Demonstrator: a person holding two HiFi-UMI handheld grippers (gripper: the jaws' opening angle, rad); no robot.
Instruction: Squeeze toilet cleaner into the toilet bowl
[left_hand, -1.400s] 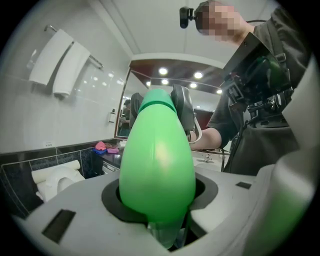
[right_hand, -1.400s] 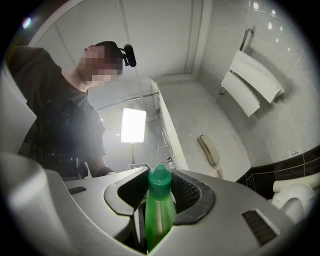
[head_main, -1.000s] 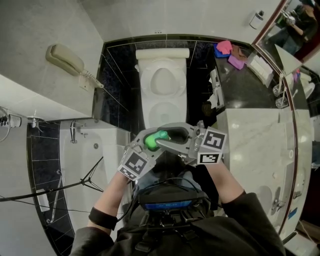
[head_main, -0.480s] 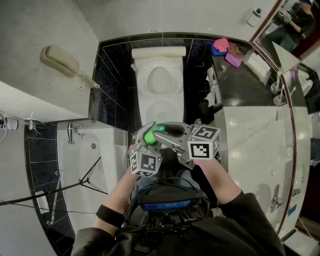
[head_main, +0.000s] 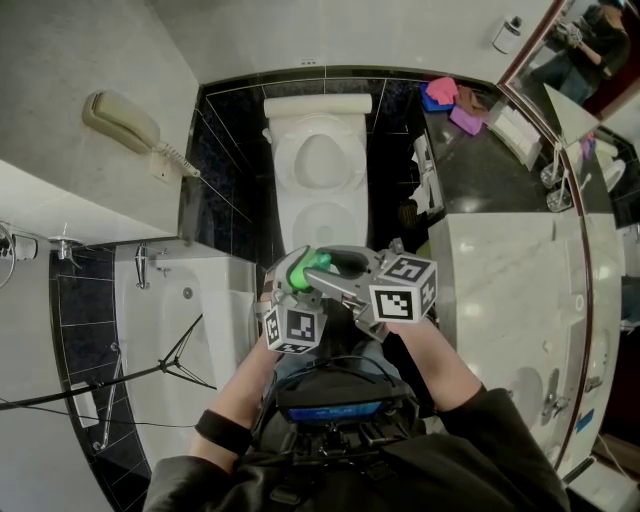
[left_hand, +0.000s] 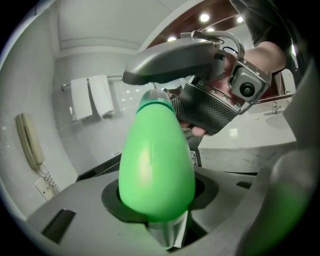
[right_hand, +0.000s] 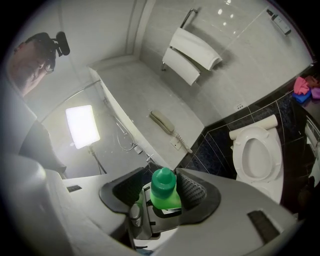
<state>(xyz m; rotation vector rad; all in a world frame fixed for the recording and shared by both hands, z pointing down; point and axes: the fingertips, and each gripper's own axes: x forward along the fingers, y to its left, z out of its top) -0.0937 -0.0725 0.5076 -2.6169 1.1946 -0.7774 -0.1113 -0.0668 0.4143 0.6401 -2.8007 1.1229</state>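
Up close to the person's chest, the green bottle of cleaner stands nose-up, its body clamped in the left gripper. The left gripper view shows the jaws pressed on either side of its wide lower part. That hold keeps the bottle steady and presents its cap to the other hand.

The right gripper reaches in from the side with its pads either side of the cap. Its jaws have just been opening. The cap sits between them, close against one ribbed pad, with a gap to the other, so they bracket it and do not pinch it. This looks like work on the cap, which appears to be on, and not yet squeezing.

The toilet lies ahead and below, well apart from the bottle. Its seat ring shows an open oval, so the lid looks to be up. Nothing stands between bottle and bowl. What blocks the pour, by my reading, is the cap and the upright bottle, which must be carried forward and tipped.

A tub with a dark stand over it lies to the left. A phone hangs on the wall. To the right is a marble counter, with coloured cloths at its far end. All of these are clear of the path.
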